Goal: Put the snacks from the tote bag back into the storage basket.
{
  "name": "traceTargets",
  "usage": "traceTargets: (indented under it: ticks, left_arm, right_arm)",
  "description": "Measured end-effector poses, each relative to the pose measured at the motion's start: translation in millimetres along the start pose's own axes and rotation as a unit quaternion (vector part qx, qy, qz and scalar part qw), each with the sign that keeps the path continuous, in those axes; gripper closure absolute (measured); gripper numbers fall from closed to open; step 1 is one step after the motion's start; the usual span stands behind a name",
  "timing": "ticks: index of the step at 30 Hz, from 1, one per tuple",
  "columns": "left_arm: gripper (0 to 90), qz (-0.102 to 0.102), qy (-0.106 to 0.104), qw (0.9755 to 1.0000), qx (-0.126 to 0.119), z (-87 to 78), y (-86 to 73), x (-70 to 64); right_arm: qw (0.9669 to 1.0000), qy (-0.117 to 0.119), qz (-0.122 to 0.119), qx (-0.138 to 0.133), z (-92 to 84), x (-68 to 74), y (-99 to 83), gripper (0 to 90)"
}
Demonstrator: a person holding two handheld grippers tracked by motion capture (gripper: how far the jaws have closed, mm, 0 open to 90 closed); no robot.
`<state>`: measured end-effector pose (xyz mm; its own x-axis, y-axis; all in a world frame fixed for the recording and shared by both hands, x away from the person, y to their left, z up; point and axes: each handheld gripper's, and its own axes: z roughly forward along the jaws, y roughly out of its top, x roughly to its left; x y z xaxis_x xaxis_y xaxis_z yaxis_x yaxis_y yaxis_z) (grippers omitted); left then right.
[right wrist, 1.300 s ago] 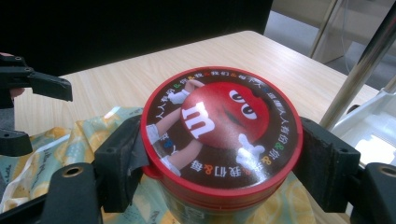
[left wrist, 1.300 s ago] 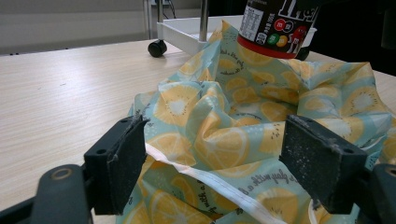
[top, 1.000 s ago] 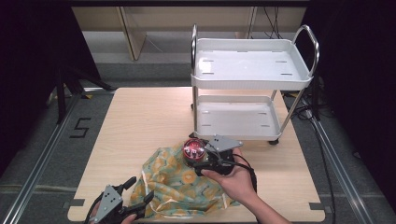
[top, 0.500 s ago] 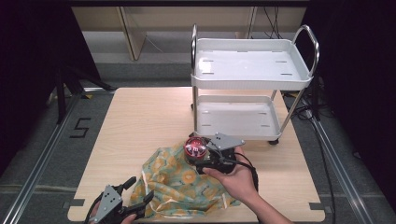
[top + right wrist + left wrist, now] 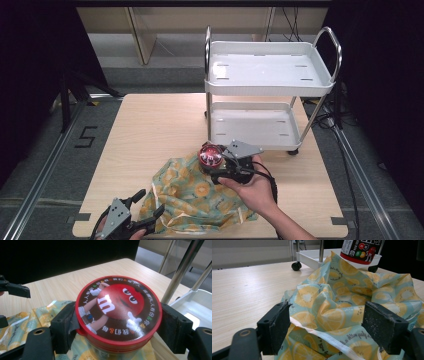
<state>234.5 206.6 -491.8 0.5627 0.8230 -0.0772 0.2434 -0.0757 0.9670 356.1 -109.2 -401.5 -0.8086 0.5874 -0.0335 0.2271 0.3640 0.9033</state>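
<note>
M&M's candy jar (image 5: pixel 118 315), red-lidded, was clamped between the jaws of the right gripper (image 5: pixel 220 167), held just above the far edge of the lemon-print cloth (image 5: pixel 200 197) near the table's (image 5: pixel 155 125) middle. The left gripper (image 5: pixel 142 212), at the table's near edge, was seen with its jaws spread apart around the cloth's white-hemmed near corner, not closed on it. Beyond the jar, a white two-shelf cart (image 5: pixel 270 75) stood at the table's far right corner.
</note>
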Motion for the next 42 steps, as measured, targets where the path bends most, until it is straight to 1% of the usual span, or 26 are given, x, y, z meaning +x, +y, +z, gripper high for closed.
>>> traceTargets:
  ticks: [1,2,3,5,7,10,13,15,17,18,19,20,21,22,23,24,25,28,30,31,32,36,37,39,42]
  left_arm:
    - [21.5,0.001,0.0,1.0,0.001,-0.2,0.0,0.1]
    - [21.5,0.001,0.0,1.0,0.001,-0.1,0.1,0.0]
    - [21.5,0.001,0.0,1.0,0.001,-0.1,0.1,0.0]
    - [21.5,0.0,0.0,1.0,-0.001,0.0,0.0,-0.1]
    - [21.5,0.0,0.0,1.0,-0.001,0.1,0.0,0.0]
    - [21.5,-0.001,-0.001,1.0,0.0,0.3,0.0,-0.3]
    - [21.5,0.0,-0.001,1.0,0.0,0.1,0.0,-0.2]
    - [21.5,0.0,-0.001,1.0,-0.001,-0.1,0.1,0.0]
    - [21.5,-0.001,-0.001,1.0,-0.001,0.1,0.0,-0.1]
    - [21.5,-0.001,-0.001,1.0,-0.001,0.1,0.0,-0.1]
    - [21.5,0.0,-0.001,1.0,-0.001,-0.3,0.1,0.0]
    - [21.5,0.0,-0.001,1.0,-0.001,-0.3,0.1,0.0]
    - [21.5,0.001,0.002,1.0,0.002,-1.2,0.4,0.0]
    - [21.5,0.0,0.003,1.0,0.002,-1.3,0.4,0.0]
    - [21.5,0.0,0.003,1.0,0.002,-1.3,0.4,0.1]
    - [21.5,0.004,0.001,1.0,0.002,-1.0,0.6,0.8]
    - [21.5,-0.002,0.003,1.0,0.0,-0.6,0.1,0.0]
    - [21.5,0.003,0.0,1.0,-0.002,-0.3,0.5,-0.2]
    - [21.5,0.002,0.002,1.0,0.002,-1.1,0.6,-0.2]
    - [21.5,0.0,0.003,1.0,0.001,-1.2,0.5,0.0]
    - [21.5,0.0,0.003,1.0,0.001,-1.2,0.5,0.0]
    - [21.5,0.003,0.001,1.0,0.0,-1.2,0.6,0.4]
    - [21.5,0.003,0.002,1.0,0.0,-1.2,0.6,0.5]
    - [21.5,0.003,0.002,1.0,0.0,-1.3,0.7,0.4]
    - [21.5,0.003,0.002,1.0,0.001,-1.3,0.6,0.4]
  right_arm:
    - [0.9999,0.002,0.008,0.007,-0.7,0.3,0.1,26.1]
    - [0.9999,0.002,0.008,0.007,-0.7,0.3,0.1,26.1]
    - [1.0,-0.003,-0.003,0.0,0.1,-1.2,0.4,26.1]
    - [1.0,-0.002,-0.007,0.002,-0.4,-2.5,1.6,26.1]
    - [1.0,0.0,0.0,0.002,-0.1,-1.9,2.0,26.1]
    - [1.0,0.001,0.001,0.008,-1.4,-2.2,3.4,26.1]
    - [1.0,-0.003,-0.004,0.0,-1.7,-3.4,4.8,26.1]
    - [1.0,-0.001,0.0,0.003,-2.9,-4.0,5.4,26.1]
    - [1.0,-0.007,0.006,-0.002,-3.0,-4.6,4.8,26.1]
    - [1.0,-0.007,0.006,-0.002,-3.0,-4.6,4.8,26.1]
    - [0.9999,-0.012,-0.001,-0.004,-1.9,-6.4,4.9,26.1]
    - [0.9999,-0.012,-0.001,-0.004,-1.9,-6.4,4.9,26.1]
    - [1.0,-0.008,0.002,0.003,-2.3,-6.6,5.2,26.1]
    - [0.9999,-0.014,-0.002,-0.002,-1.7,-7.4,5.2,26.1]
    - [0.9999,-0.014,-0.002,-0.003,-1.8,-7.8,5.3,26.1]
    - [1.0,-0.008,0.004,0.004,-2.2,-7.7,5.4,26.1]
    - [0.9999,-0.008,0.004,0.005,-2.2,-8.0,5.0,26.1]
    - [0.9999,-0.011,0.004,0.004,-3.3,-8.8,4.9,26.1]
    - [0.9999,-0.01,0.005,0.003,-4.0,-9.2,5.4,26.1]
    - [0.9999,-0.011,0.009,0.003,-4.4,-8.9,5.6,26.1]
    - [0.9999,-0.013,0.004,0.001,-4.4,-9.7,6.1,26.1]
    - [0.9999,-0.013,0.003,-0.002,-3.7,-10.6,6.6,26.1]
    - [0.9998,-0.02,-0.003,-0.007,-3.4,-11.5,6.6,26.1]
    - [0.9998,-0.017,0.005,0.0,-3.5,-11.1,6.2,26.1]
    - [0.9999,-0.016,0.005,0.001,-3.5,-11.2,6.3,26.1]
